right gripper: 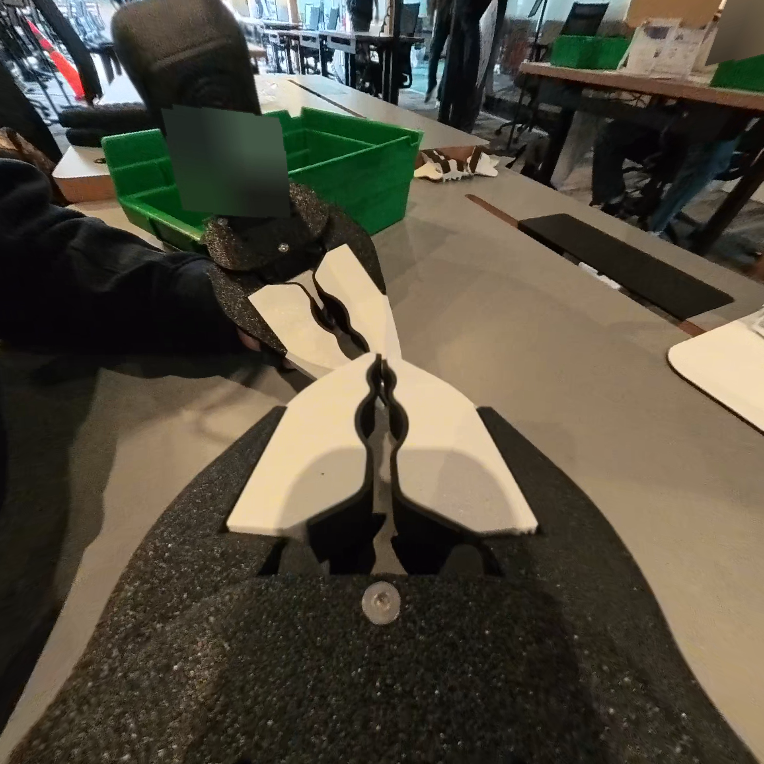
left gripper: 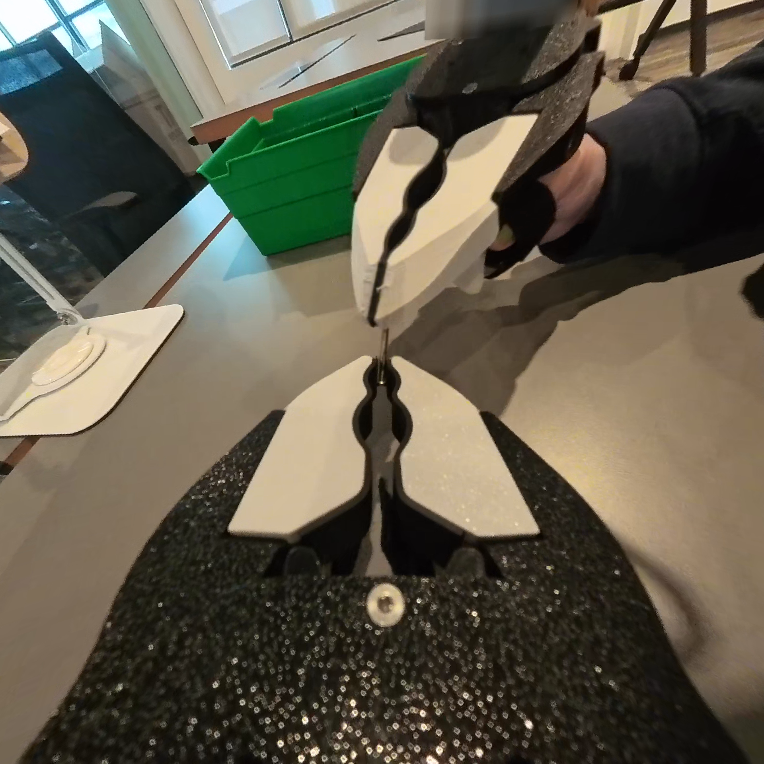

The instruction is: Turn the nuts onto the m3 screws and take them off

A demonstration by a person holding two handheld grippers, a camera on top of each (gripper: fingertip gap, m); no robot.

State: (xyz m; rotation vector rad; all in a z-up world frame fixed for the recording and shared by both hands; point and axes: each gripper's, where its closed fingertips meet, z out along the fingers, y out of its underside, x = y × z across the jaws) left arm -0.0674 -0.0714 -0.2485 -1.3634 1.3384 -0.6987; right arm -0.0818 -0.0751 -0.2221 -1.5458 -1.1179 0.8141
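Soft window daylight, motion blur, fisheye edges

A matte grey table (left gripper: 620, 413) with a brown edge strip carries a green compartment bin (left gripper: 297, 190) at its far side, a white lamp base plate (left gripper: 82, 372) near one edge, and a flat black pad (right gripper: 620, 264) near the other

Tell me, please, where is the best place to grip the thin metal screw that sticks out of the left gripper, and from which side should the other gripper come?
Grip the screw on its free far end, probably. The left gripper already clamps its near end, so only the bare shaft beyond shows. Come along its axis from the far side, where the right gripper stands with closed tips.
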